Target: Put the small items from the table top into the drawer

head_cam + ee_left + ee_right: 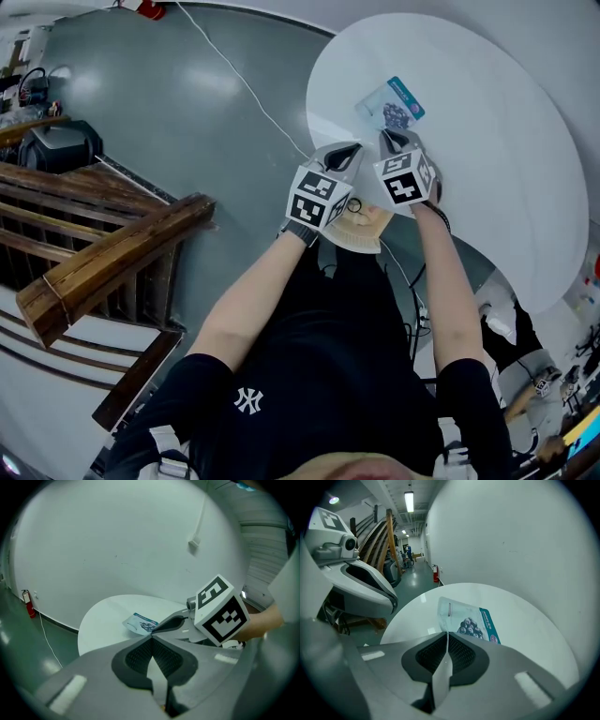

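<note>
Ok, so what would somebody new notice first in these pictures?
Probably the black-and-white marker cubes on the left gripper and right gripper, held side by side at the near edge of the round white table. Next comes the blueberry snack packet, the only item in sight on the table, its near corner pinched in the right gripper's closed jaws.

The round table (506, 206) is plain white. The packet (391, 103) is pale, with a teal band and a picture of dark blue berries. Black-and-white square markers cover the cubes of the grey left gripper (349, 153) and right gripper (391, 139). The floor (216, 122) is grey-green, and the planks (112, 253) at the left are brown.
</note>
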Demonstrator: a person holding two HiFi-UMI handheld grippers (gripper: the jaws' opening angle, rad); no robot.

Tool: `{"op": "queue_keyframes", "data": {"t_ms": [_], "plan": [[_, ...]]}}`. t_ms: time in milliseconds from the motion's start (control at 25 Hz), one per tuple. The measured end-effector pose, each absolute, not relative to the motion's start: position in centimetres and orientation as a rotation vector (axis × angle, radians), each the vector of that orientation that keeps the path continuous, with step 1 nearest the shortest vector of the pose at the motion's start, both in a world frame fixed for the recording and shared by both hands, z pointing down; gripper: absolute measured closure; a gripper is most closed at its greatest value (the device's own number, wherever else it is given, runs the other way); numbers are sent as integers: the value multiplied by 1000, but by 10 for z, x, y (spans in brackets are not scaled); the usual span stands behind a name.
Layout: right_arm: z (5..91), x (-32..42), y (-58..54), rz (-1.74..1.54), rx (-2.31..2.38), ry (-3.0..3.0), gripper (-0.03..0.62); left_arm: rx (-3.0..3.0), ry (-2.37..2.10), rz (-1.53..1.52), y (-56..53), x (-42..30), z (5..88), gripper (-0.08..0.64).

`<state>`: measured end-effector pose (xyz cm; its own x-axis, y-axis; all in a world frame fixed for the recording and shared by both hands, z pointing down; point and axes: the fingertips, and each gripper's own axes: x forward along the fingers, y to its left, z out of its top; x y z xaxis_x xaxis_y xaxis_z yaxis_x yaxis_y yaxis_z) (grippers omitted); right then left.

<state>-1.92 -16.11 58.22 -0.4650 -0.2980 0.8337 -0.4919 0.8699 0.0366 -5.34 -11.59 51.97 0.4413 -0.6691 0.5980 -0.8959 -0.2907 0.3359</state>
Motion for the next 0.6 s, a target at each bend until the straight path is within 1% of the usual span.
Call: {"op": "queue_keyframes", "data": {"t_ms": [600], "plan": [[546,0,-89,316,775,-2077,554,2188,-1197,456,-70,-49,502,560]]}}
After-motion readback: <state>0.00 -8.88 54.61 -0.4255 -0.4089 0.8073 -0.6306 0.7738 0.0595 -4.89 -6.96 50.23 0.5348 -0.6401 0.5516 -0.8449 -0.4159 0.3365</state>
